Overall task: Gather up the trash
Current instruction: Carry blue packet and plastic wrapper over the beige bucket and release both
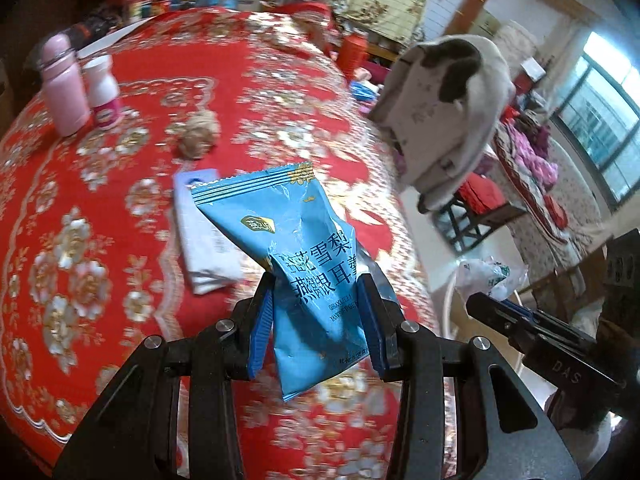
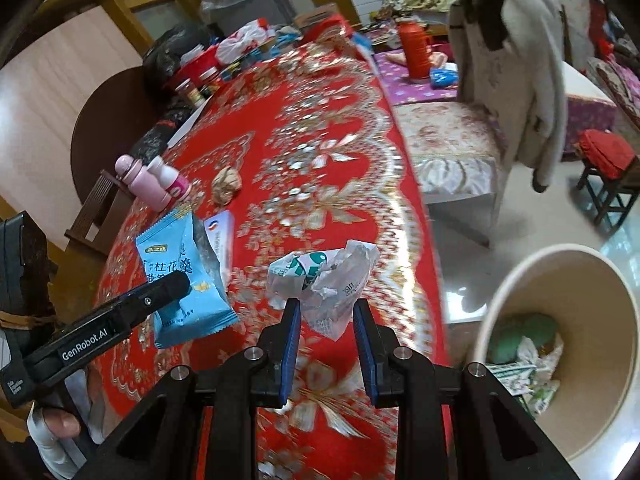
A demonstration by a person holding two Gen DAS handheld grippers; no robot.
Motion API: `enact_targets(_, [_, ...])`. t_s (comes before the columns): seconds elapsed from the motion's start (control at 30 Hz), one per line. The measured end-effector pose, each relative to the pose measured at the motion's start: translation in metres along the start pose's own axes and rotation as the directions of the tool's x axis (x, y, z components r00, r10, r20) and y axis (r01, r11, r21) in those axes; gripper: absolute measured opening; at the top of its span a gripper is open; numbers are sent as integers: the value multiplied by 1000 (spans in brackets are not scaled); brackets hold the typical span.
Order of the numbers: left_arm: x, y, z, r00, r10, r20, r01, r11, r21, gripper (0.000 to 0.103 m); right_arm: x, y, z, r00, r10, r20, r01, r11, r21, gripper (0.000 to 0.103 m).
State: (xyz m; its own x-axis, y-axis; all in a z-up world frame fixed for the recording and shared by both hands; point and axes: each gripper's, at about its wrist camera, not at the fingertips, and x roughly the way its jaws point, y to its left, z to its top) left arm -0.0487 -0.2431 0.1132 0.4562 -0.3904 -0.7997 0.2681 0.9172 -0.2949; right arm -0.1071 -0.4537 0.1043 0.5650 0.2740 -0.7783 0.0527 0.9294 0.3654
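Red floral tablecloth [image 1: 100,240] covers the round table that fills both views, with a cluttered living room behind it. Nearest the lens, the left gripper [image 1: 316,312] is clenched on a blue snack wrapper [image 1: 296,264], pinching it low across its printed face so that most of the packet stands free above the pads; the right gripper [image 2: 326,332] grasps a crumpled white wrapper [image 2: 328,276] by its lower corner only. Both pieces hang above the table edge, while the cream waste bin [image 2: 600,280], already holding green and white scraps, stands on the floor beside the table at the right. Risk, as a judgement: the white wrapper is held by a thin tail of film and could slip or tear free in transit, landing on the floor rather than in the bin; the blue packet is stiff and springy and may catch on the bin rim or snag the neighbouring tongs, since the two tools travel close together. Farther out lie a white flat packet [image 1: 200,236], a brown crumpled ball [image 1: 198,136], a pink bottle [image 1: 64,88] and a small white bottle [image 1: 104,92]. Whether the flat packet is trash cannot be told. Motion blur softens the cloth pattern; the bin's far wall and base are cut off, and the clutter along the table's far edge is too small to identify.
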Motion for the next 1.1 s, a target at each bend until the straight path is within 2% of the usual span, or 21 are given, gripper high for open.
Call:
enact_targets(0.3, [16, -64, -11, 998, -62, -32, 64, 994, 86, 38, -41, -52, -17, 997, -63, 33, 61, 995, 74, 26])
enact_targets(0.67, [37, -135, -26, 988, -126, -90, 141, 972, 186, 38, -83, -112, -41, 988, -142, 52, 131, 975, 181, 26])
enact_targets(1.1, [65, -192, -45, 975, -152, -161, 192, 943, 272, 38, -101, -153, -62, 983, -181, 39, 165, 952, 256, 26])
